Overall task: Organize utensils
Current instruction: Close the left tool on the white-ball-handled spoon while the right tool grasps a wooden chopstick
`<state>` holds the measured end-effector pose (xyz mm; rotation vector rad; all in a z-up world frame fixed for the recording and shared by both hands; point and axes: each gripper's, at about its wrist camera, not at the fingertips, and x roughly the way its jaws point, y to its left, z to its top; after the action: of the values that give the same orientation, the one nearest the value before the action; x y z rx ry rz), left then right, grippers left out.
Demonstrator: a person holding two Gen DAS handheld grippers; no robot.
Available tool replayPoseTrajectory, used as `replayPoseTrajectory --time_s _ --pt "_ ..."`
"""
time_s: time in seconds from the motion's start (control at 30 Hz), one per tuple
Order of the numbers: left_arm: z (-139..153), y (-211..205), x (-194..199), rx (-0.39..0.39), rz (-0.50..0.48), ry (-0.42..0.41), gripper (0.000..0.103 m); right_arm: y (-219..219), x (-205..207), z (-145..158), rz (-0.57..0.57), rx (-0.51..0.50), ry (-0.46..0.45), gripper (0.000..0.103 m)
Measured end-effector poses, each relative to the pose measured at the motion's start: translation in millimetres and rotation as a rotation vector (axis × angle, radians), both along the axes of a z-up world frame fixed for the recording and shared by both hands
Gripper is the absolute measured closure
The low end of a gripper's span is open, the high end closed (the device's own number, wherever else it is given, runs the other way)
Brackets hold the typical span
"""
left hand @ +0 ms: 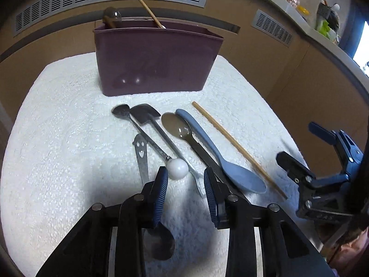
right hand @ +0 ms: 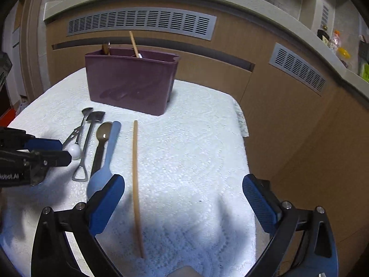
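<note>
A purple utensil bin (left hand: pixel 156 60) stands at the back of the white towel (left hand: pixel 57 138); it also shows in the right wrist view (right hand: pixel 129 83), holding a chopstick and a brown spoon. Several utensils lie in a row: a white-ball-ended spoon (left hand: pixel 177 165), a shovel-shaped spoon (left hand: pixel 145 113), a brown spoon (left hand: pixel 177 127), a blue spoon (left hand: pixel 230 168) and a wooden chopstick (left hand: pixel 235 147). My left gripper (left hand: pixel 185 180) is open, low over the ball end. My right gripper (right hand: pixel 183 205) is open wide above the chopstick (right hand: pixel 135 184).
A smiley-faced metal utensil (left hand: pixel 140 152) lies under my left fingers. Wooden cabinet panels with grey vents (right hand: pixel 143 23) stand behind the towel. The towel drops off at its right edge (right hand: pixel 242 124). A counter with bottles (left hand: pixel 297 0) runs at the far right.
</note>
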<state>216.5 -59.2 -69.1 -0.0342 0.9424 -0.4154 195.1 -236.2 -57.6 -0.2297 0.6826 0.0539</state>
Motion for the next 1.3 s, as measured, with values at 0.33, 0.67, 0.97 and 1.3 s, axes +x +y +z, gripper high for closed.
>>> replayPoseTrajectory --time_s 0.33,0.67,0.97,1.3 --pt "-13.8 -7.4 26.1 0.082 0.091 0.057 0.069 -12.6 -4.8 -8.4 -0.049 0.068 -0.019 0.002" --pt "-4.5 4.0 14.2 0.121 0.083 -0.03 0.08 -10.2 -6.9 -7.4 -0.054 0.057 -0.034 0.002" --pt "37.8 50.5 -11.8 0.117 0.136 -0.149 0.08 7.5 16.5 4.3 0.116 0.127 0.062 0.047" --pt "39.0 92.6 -22.0 0.071 0.202 -0.16 0.08 54.4 93.8 -24.2 0.209 0.108 0.287 0.074"
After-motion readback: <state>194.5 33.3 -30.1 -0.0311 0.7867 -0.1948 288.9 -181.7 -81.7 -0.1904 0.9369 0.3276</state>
